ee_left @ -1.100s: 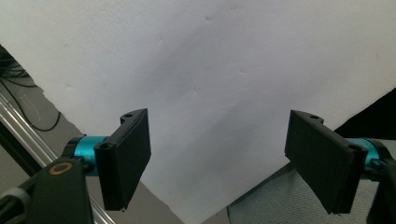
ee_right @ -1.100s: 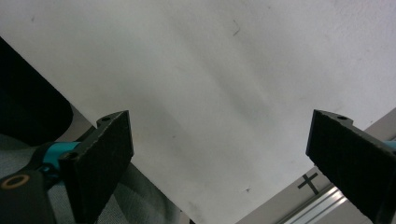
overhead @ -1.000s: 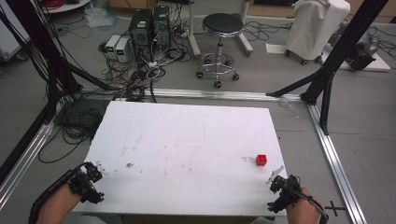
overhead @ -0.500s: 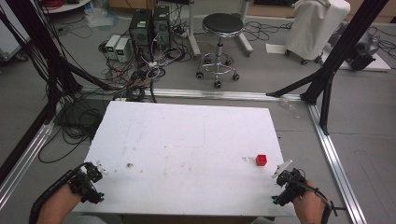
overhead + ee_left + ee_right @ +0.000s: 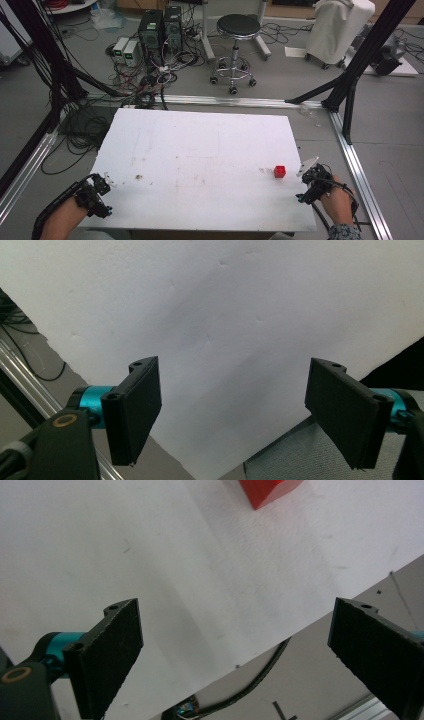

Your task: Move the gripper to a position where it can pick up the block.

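Observation:
A small red cube (image 5: 280, 171) sits on the white table (image 5: 200, 150) near its right edge. My right gripper (image 5: 311, 182) hovers at that right edge, just right of the cube and a little nearer me, and it is open. In the right gripper view the wide-apart jaws hold nothing (image 5: 240, 655), and the cube (image 5: 267, 490) lies ahead at the top. By the front-left corner my left gripper (image 5: 99, 192) is also open. Its own view (image 5: 235, 415) has bare white tabletop between the jaws.
Aluminium rails (image 5: 360, 170) run along the floor around the table, with black struts (image 5: 350, 85) at the right. Behind the table are a black stool (image 5: 235, 30), computer towers (image 5: 160, 27) and tangled cables (image 5: 85, 125). A small dark speck (image 5: 138, 176) marks the tabletop.
My right gripper has moved right and forward, from the front edge to the table's right edge beside the cube. The left gripper has stayed still.

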`<move>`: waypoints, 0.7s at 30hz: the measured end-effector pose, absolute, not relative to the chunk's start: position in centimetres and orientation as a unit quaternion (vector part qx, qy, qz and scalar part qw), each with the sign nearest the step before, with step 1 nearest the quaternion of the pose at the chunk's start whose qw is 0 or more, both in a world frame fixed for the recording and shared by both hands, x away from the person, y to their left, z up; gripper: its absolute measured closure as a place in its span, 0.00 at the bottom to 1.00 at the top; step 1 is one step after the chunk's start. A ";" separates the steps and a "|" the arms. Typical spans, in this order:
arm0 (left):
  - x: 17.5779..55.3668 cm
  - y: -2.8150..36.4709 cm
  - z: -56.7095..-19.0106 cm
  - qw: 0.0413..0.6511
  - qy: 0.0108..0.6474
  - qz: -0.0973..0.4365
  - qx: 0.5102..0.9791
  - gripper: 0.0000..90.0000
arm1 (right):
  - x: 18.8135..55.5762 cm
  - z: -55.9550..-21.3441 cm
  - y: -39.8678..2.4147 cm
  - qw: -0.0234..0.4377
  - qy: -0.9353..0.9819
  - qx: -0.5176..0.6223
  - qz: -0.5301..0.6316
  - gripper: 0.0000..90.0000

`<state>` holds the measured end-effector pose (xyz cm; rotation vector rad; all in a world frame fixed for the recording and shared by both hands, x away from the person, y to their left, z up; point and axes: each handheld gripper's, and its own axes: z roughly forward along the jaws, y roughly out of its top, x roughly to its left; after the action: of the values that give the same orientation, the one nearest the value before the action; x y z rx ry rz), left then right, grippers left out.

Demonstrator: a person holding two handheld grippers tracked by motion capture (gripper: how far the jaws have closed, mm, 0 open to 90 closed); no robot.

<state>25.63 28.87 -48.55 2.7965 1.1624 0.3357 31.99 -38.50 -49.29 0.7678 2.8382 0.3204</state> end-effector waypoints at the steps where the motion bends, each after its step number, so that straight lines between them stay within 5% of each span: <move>1: 25.6 28.9 -48.5 0.047 0.381 0.110 0.917 0.25 | 32.3 -49.2 -38.6 0.092 0.957 0.252 0.109 0.07; 21: 25.7 28.6 -48.8 0.042 0.383 0.110 0.916 0.25 | 37.8 -47.6 -36.8 0.061 0.990 0.116 0.055 0.07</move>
<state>25.71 28.64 -48.81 2.8047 1.1713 0.3365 37.81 -36.82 -47.60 0.3520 2.9947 0.1673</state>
